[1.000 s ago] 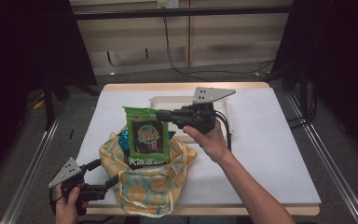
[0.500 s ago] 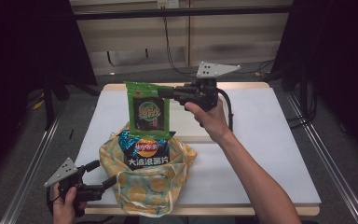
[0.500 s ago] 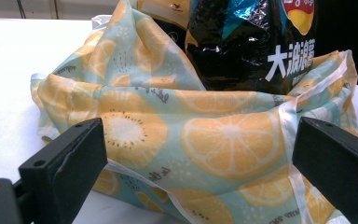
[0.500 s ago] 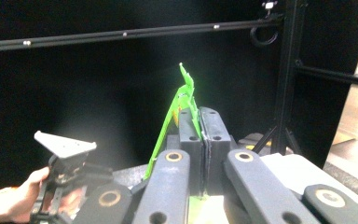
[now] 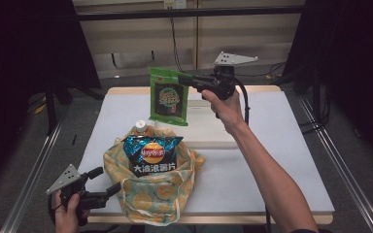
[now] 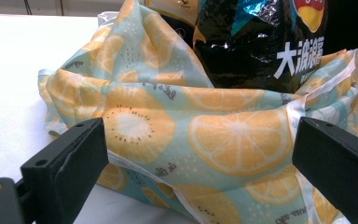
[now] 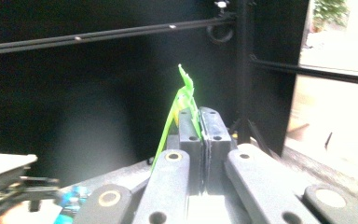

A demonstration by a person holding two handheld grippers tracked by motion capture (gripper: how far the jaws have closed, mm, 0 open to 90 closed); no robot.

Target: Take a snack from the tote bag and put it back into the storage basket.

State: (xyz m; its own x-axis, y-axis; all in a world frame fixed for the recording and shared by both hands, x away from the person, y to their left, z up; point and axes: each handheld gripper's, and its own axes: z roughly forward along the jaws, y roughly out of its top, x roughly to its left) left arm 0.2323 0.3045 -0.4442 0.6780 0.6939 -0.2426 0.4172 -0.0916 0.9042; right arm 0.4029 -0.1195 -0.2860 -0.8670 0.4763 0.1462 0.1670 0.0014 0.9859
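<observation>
Two grippers are at work here, one in each of the person's hands. From the high view, the right gripper (image 5: 190, 82) is held up over the far half of the white table (image 5: 281, 145), its jaws pinched tight on the top right corner of a green snack packet (image 5: 169, 96). The packet hangs free in the air, flat face toward the camera, above and a little beyond the orange-print cloth bag (image 5: 150, 191) that sits near the table's front edge. A dark bag of crisps (image 5: 149, 155) stands upright in the bag's mouth, and a bottle cap (image 5: 140, 125) pokes up just behind it. A pale shallow tray (image 5: 213, 133) lies on the table beyond the bag, under the raised hand. The left gripper (image 5: 112, 188) is low at the front left corner, its tips right at the bag's side.

In the left gripper view, the two black jaws stand wide apart with the cloth bag (image 6: 214, 135) bulging between them; the pads are not pressing on the fabric. The crisp bag (image 6: 261, 42) rises out of the top of it.

In the right gripper view, the jaws are closed together on a thin green edge of the snack packet (image 7: 184, 100), which sticks up past the fingertips against a dark background.
</observation>
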